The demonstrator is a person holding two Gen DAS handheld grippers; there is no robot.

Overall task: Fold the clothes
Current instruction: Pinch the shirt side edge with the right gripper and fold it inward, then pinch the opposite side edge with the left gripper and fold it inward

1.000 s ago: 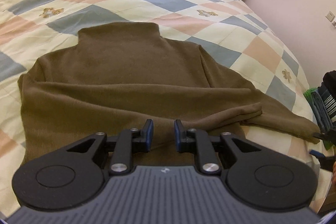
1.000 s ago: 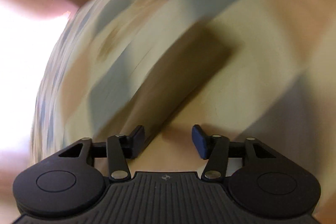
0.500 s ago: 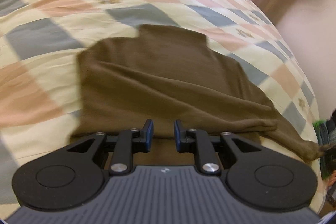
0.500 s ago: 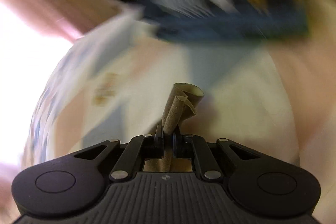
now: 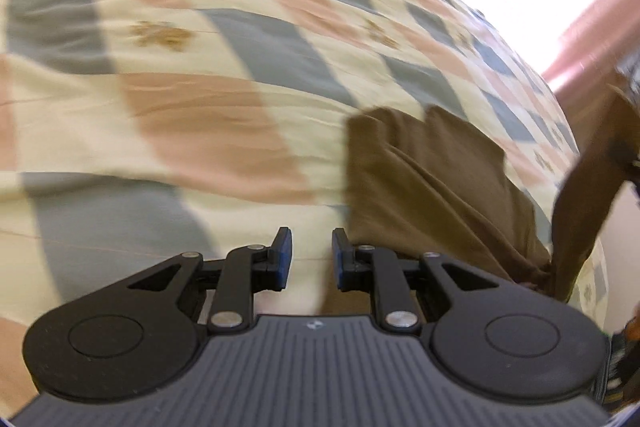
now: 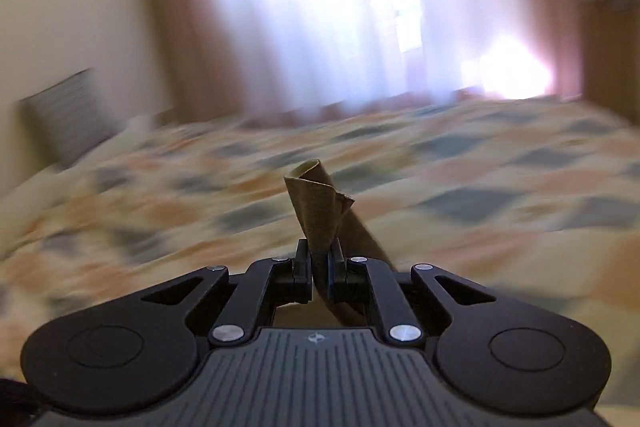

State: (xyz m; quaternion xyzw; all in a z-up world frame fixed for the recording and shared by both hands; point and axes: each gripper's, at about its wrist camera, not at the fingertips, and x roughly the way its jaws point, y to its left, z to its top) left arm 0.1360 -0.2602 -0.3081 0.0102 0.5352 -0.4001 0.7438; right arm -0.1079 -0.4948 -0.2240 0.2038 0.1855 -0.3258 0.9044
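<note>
Checkered bedding carried the brown sweater, lying ahead-right of the left tool, whose narrowly parted jaws held nothing. Only the right wrist view showed the right tool clamped on the sweater's sleeve cuff, before bright curtains.

Matt brown knit sweater

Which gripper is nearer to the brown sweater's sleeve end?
Right. The right gripper is shut on the sleeve end, which sticks up past its fingertips. The left gripper holds nothing, hovering at the sweater's opposite edge.
</note>
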